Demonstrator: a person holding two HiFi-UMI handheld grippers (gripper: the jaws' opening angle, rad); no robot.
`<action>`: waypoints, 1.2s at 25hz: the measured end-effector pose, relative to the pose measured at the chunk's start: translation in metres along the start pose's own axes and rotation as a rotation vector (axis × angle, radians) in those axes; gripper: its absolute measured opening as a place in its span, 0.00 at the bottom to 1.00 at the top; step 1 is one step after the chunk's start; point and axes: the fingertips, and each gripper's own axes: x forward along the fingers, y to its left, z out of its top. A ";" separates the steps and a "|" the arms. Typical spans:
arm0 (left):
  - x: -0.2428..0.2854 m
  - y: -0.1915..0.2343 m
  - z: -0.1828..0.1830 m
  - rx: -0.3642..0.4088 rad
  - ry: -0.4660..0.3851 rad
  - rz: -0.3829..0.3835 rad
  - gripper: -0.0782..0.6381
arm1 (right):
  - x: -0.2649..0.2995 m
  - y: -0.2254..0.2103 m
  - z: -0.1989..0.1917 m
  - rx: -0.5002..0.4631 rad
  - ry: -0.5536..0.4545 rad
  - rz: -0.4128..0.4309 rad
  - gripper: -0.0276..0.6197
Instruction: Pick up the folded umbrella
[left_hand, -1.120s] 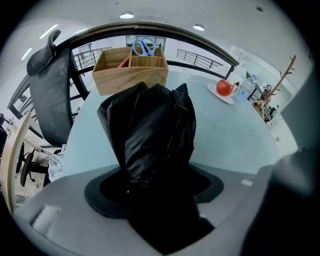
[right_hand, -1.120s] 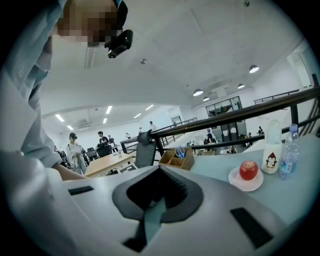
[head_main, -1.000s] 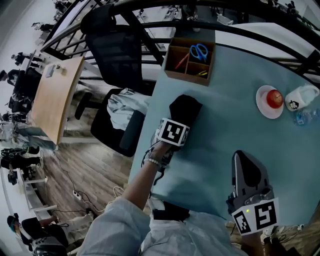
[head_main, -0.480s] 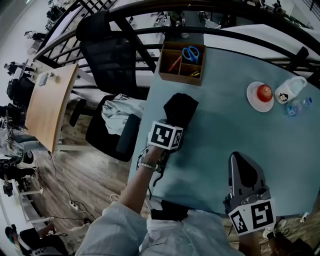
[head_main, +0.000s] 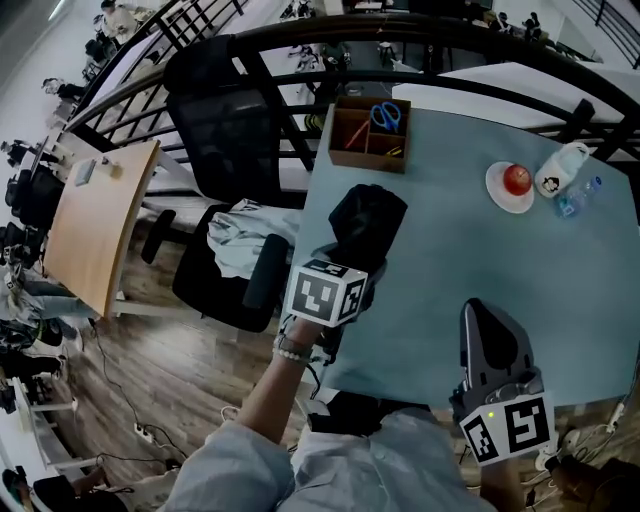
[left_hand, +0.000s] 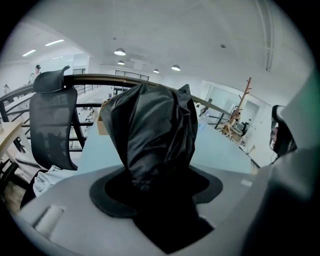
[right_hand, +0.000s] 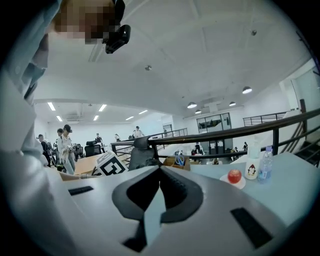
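The folded umbrella (head_main: 365, 225) is a black bundle of fabric over the left part of the pale blue table (head_main: 470, 250). My left gripper (head_main: 352, 262) is shut on its near end, with the marker cube toward me. In the left gripper view the umbrella (left_hand: 156, 131) rises straight out from between the jaws of the left gripper (left_hand: 157, 186) and fills the middle. My right gripper (head_main: 480, 318) hovers at the table's near right edge, shut and holding nothing. Seen in its own view, the right gripper (right_hand: 159, 196) has its jaws together with nothing between them.
A wooden organiser box (head_main: 368, 133) with blue scissors stands at the table's far edge. At the far right are a plate with a red apple (head_main: 515, 183), a white bottle (head_main: 556, 170) and a small water bottle (head_main: 581, 194). A black office chair (head_main: 225, 130) stands left of the table.
My left gripper has drawn toward me and upward with the umbrella in it; its marker cube looks larger. The right gripper has barely moved.
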 end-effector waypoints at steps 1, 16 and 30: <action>-0.010 -0.004 0.002 0.008 -0.020 -0.010 0.50 | -0.004 0.006 0.003 -0.006 -0.007 -0.009 0.04; -0.172 -0.056 -0.002 0.079 -0.304 -0.120 0.50 | -0.063 0.101 0.020 -0.086 -0.118 -0.080 0.04; -0.270 -0.095 -0.035 0.159 -0.440 -0.239 0.50 | -0.121 0.169 0.014 -0.111 -0.171 -0.184 0.04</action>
